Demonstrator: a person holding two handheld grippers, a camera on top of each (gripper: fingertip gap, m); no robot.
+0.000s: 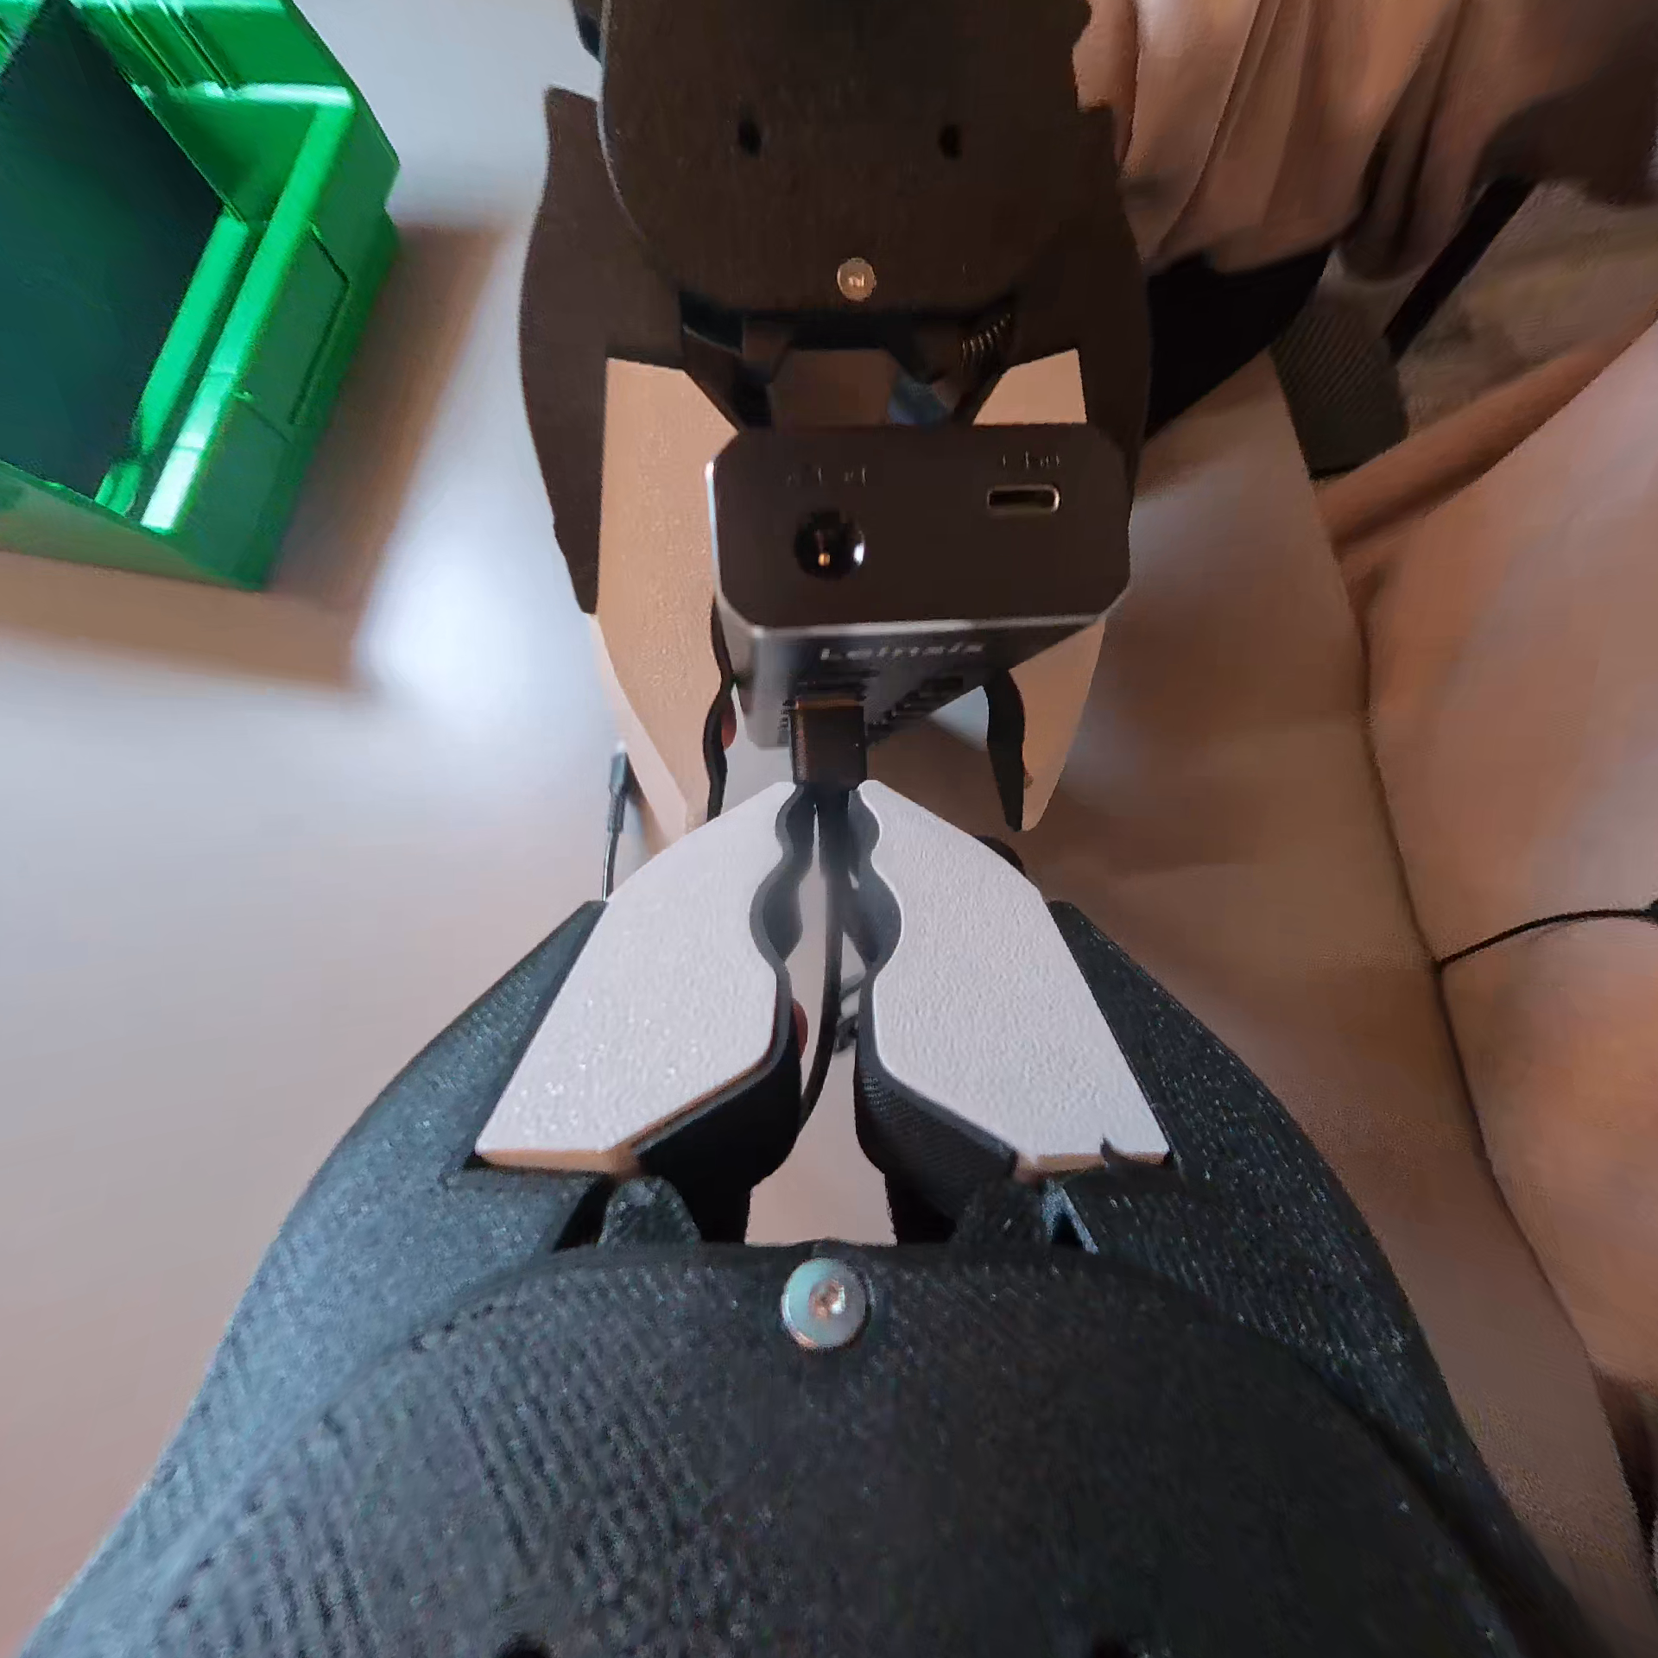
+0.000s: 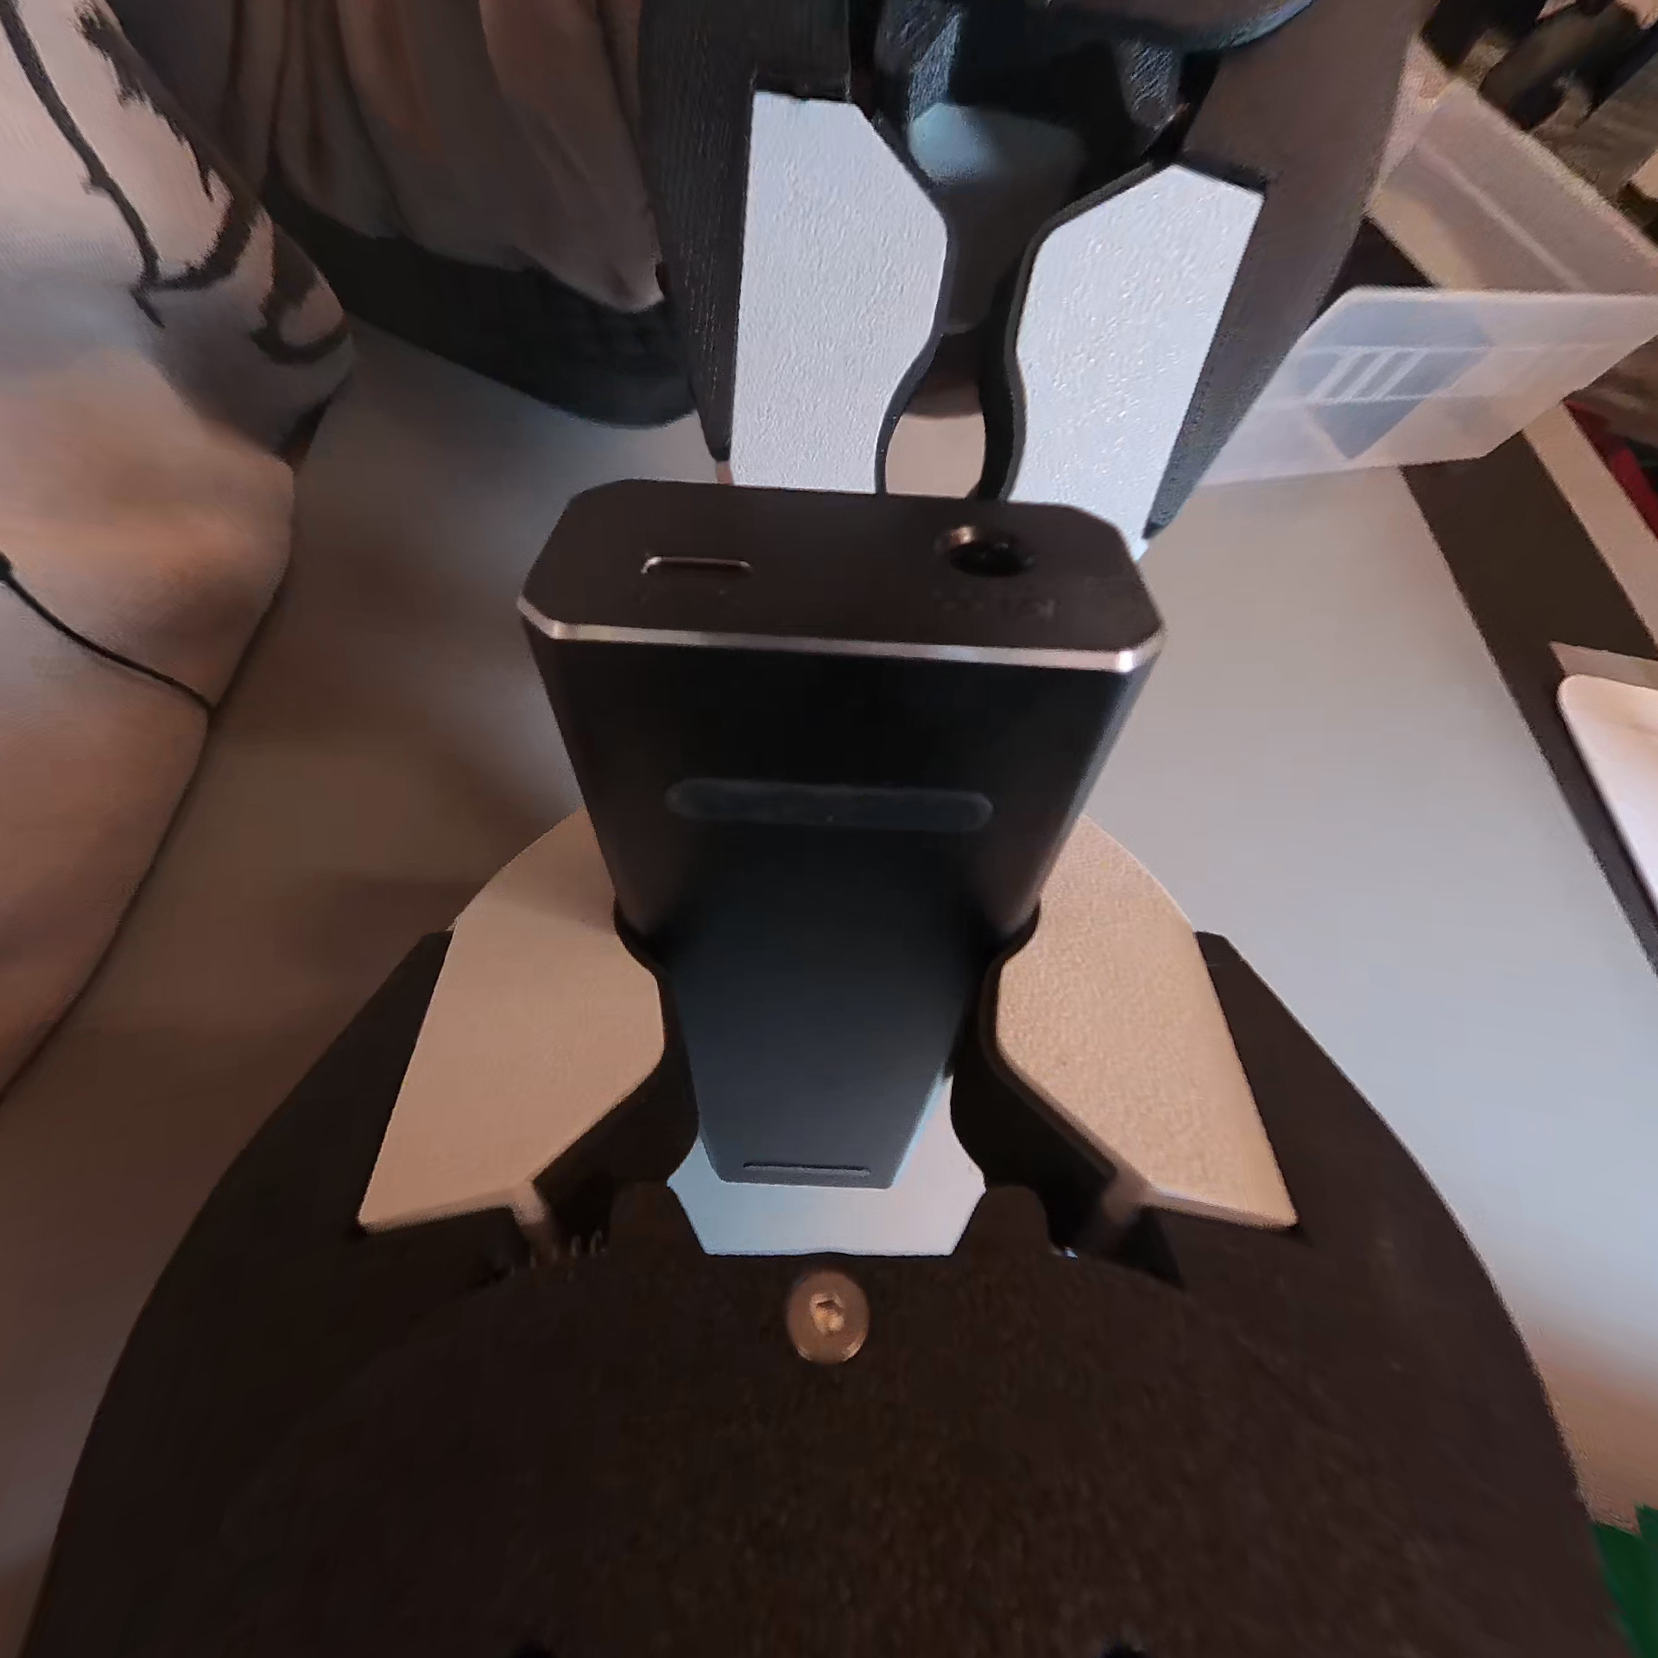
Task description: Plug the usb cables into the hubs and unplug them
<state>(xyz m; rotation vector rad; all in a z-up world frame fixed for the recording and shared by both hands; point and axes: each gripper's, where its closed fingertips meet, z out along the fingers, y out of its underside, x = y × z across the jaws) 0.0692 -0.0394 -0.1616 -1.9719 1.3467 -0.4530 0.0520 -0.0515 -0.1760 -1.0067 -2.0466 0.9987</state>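
Observation:
My right gripper (image 2: 830,924) is shut on a dark metal USB hub (image 2: 834,718) and holds it above the table. In the left wrist view the hub (image 1: 915,538) faces me, with a black USB plug (image 1: 827,745) seated in a port on its lower face. My left gripper (image 1: 825,794) is shut on the black cable (image 1: 821,906) just behind that plug. In the right wrist view the left gripper (image 2: 942,484) stands beyond the hub's far end, its white pads (image 2: 807,314) either side of the cable.
A green plastic bin (image 1: 161,296) stands at the left on the pale table (image 1: 224,897). A loose cable end (image 1: 617,798) lies on the table under the hub. A clear plastic box (image 2: 1435,386) sits at the right. A person's beige clothing (image 1: 1346,135) is close behind. My two grippers' fingertips are within a few centimetres of each other.

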